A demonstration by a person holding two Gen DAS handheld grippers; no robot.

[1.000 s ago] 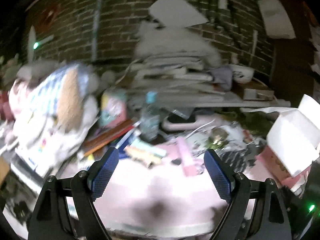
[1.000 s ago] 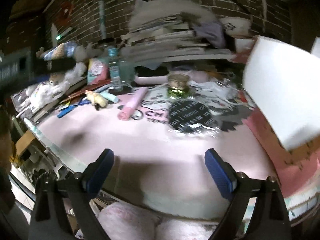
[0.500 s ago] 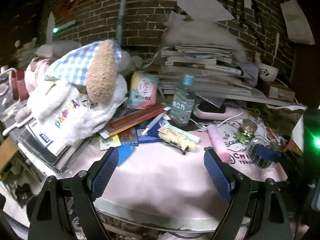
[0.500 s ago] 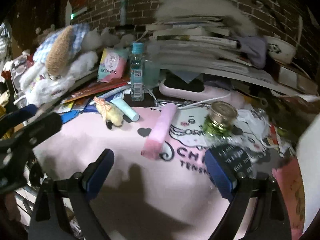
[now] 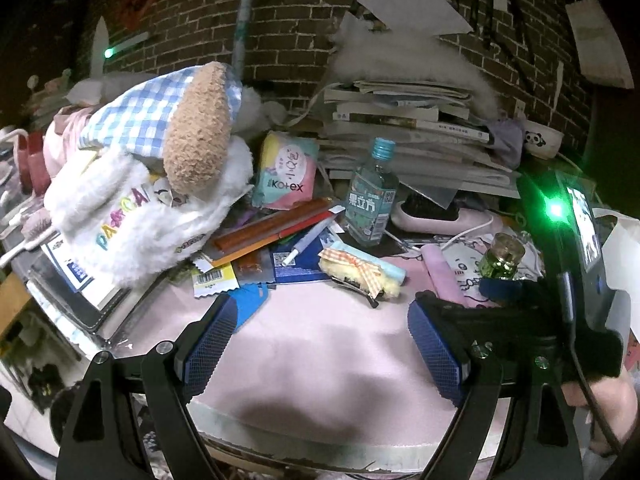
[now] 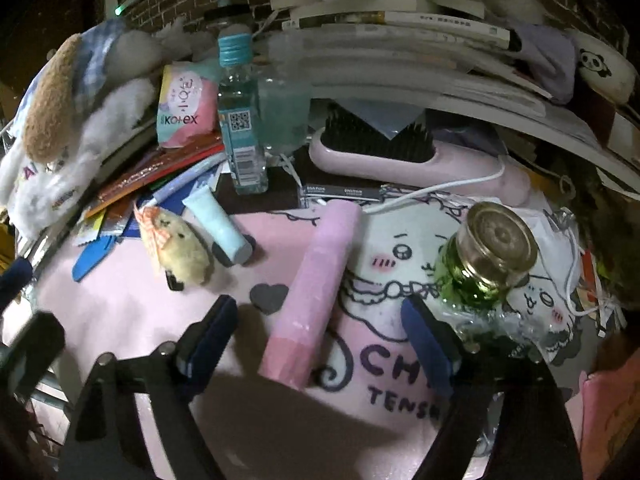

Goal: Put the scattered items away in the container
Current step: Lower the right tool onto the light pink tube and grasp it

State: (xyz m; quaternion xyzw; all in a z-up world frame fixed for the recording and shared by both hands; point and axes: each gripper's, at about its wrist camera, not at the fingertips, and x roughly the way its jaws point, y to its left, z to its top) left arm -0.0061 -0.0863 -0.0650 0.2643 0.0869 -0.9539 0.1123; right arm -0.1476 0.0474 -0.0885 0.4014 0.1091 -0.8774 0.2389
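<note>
Right wrist view: the pink printed desk mat (image 6: pixel 256 420) serves as landmark, ringed at its far edge by a leaning stack of books and papers (image 6: pixel 400 40). On the mat lies the long pale-pink soft roll (image 6: pixel 316 284), between and just ahead of the blue-padded fingers of the right gripper (image 6: pixel 320 344), which stand wide apart and empty. Right of the roll stands a small green glass jar with a gold lid (image 6: pixel 486 258); left of it lie a pale-blue squeeze tube (image 6: pixel 218 226) and a yellow plush chick hair clip (image 6: pixel 178 250); behind it stands a clear bottle with a blue cap (image 6: pixel 240 120).

Left wrist view: the left gripper (image 5: pixel 320 344) hovers over the mat's near edge, fingers likewise apart and empty.

Judged step: reaching for the roll. A sound grasp would straddle it across its width near mid-length, clear of the jar, closing only once both pads flank it.

Container: none can be identified with certainty in either view; its contents cannot be told.
</note>
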